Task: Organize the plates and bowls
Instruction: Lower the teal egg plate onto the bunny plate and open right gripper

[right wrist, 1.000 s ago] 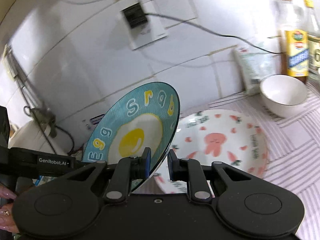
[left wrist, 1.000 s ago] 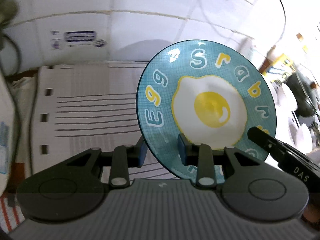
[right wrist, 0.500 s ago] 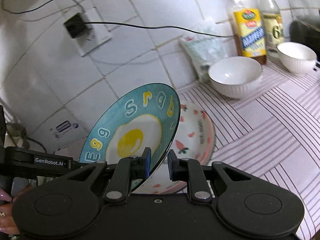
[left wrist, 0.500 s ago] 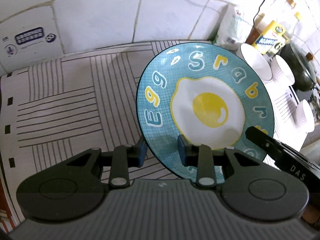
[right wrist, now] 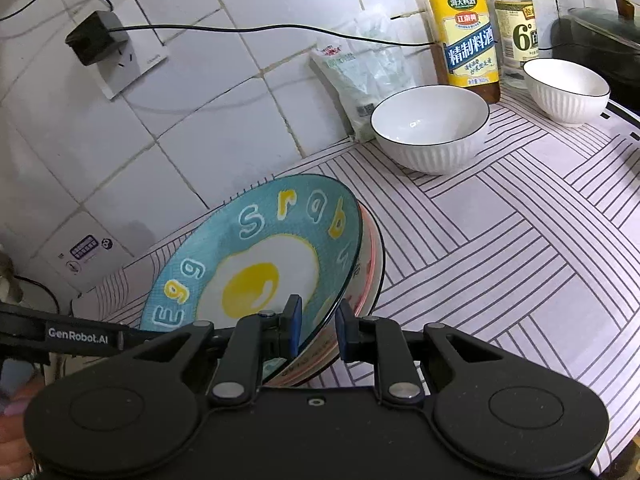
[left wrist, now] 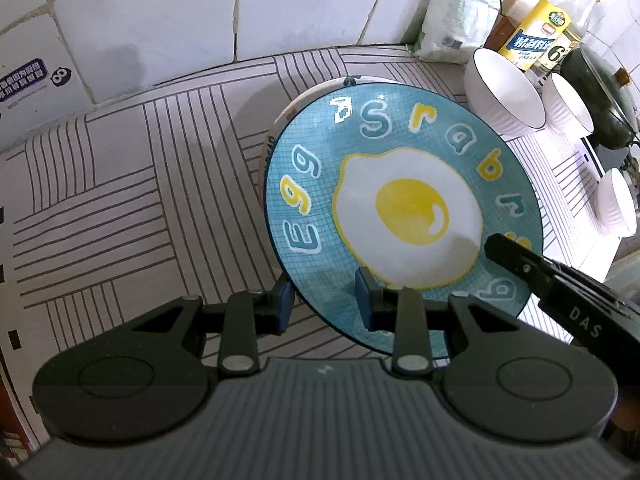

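Both grippers' fingers, left (left wrist: 324, 306) and right (right wrist: 318, 328), clamp the teal fried-egg plate (left wrist: 404, 216), tilted over a white pink-rimmed plate (right wrist: 370, 264) on the striped counter (right wrist: 500, 248); white ribbed bowls (right wrist: 432, 128) and sauce bottles (right wrist: 460, 28) stand beyond.

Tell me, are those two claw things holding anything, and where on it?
Both hold the blue egg plate by its rim: the left gripper at the near edge, the right gripper at the opposite edge, above a pink-patterned plate.
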Demonstrator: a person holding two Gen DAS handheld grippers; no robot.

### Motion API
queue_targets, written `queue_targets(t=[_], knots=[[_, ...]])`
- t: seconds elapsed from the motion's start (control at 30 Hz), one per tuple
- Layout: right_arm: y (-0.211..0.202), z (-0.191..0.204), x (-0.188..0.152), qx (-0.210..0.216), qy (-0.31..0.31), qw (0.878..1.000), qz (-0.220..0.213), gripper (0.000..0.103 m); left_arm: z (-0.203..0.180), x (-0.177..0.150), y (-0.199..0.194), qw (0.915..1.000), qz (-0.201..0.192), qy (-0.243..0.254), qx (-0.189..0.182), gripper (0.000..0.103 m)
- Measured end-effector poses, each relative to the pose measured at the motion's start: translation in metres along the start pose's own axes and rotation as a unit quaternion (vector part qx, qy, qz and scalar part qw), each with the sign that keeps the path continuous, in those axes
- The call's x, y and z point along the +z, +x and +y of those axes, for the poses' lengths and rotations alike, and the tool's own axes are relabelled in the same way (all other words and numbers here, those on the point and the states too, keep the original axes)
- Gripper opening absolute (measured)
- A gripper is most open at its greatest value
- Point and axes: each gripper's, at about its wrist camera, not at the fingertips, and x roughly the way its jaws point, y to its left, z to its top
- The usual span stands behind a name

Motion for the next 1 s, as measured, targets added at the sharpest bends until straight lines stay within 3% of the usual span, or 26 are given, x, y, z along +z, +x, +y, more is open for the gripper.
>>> queue_targets(t=[0.27, 0.47, 0.6, 0.77, 1.0], knots=[[0.005, 0.008, 0.005, -0.019, -0.019, 0.999, 0.020, 0.024, 0.002, 0.012, 0.008, 0.9990, 0.042, -0.015, -0.001, 0.031], [0.008, 0.031, 0.001, -0.062, -0.089, 0.994, 0.022, 0.031, -0.001, 0.011, 0.006, 0.9994, 0.032, -0.009, 0.010, 0.031], [0.010, 0.033, 0.000, -0.072, -0.075, 0.994, 0.023, 0.031, 0.000, 0.010, 0.008, 0.9993, 0.033, -0.017, 0.010, 0.031], [0.011, 0.047, -0.005, -0.112, -0.130, 0.985, 0.024, 0.034, -0.002, 0.007, 0.008, 0.9992, 0.036, -0.014, 0.013, 0.031], [0.009, 0.050, -0.005, -0.132, -0.128, 0.983, 0.029, 0.034, -0.013, 0.004, -0.005, 0.9989, 0.030, -0.001, 0.037, 0.030]])
